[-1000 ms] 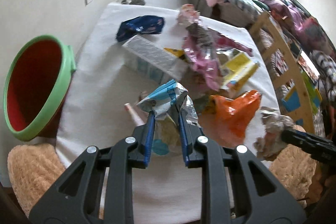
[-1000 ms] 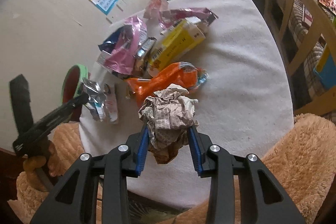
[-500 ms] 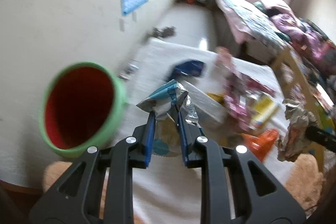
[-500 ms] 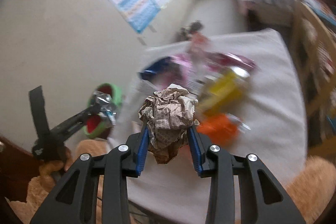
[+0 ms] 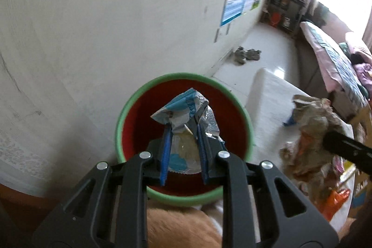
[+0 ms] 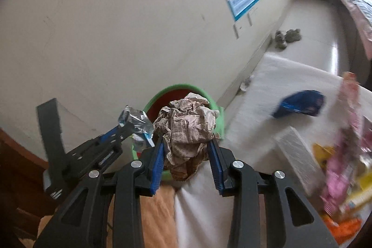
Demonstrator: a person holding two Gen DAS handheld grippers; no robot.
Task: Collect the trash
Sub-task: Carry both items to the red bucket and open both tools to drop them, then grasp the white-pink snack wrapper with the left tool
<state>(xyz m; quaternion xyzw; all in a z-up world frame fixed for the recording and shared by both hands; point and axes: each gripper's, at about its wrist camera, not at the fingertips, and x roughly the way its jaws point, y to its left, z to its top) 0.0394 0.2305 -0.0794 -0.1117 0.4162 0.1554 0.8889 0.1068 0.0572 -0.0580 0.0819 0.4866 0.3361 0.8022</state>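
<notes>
bin [image 5: 119, 122]: green rim, red inside | wrapper [image 5: 183, 108] over bin: silver foil, light-blue and white print | paper ball [image 6: 188, 124] in front of bin: beige, dark newsprint | packet [image 6: 300, 104] right of bin: dark blue | cloth [image 6: 267, 85] right of bin: white | gripper pads [image 5: 166, 145]: blue

The left hand-held gripper [image 5: 183, 131] tilts downward, jaws clamped on a crumpled blue-and-silver foil wrapper [image 5: 183, 108]; the right hand-held gripper [image 6: 187, 145] likewise pinches a crumpled newspaper ball [image 6: 186, 124].

The bin [image 5: 130, 106] mouth lies open below; only the held wrapper [image 5: 183, 108] and crumpled paper [image 6: 188, 124] hang over it.
</notes>
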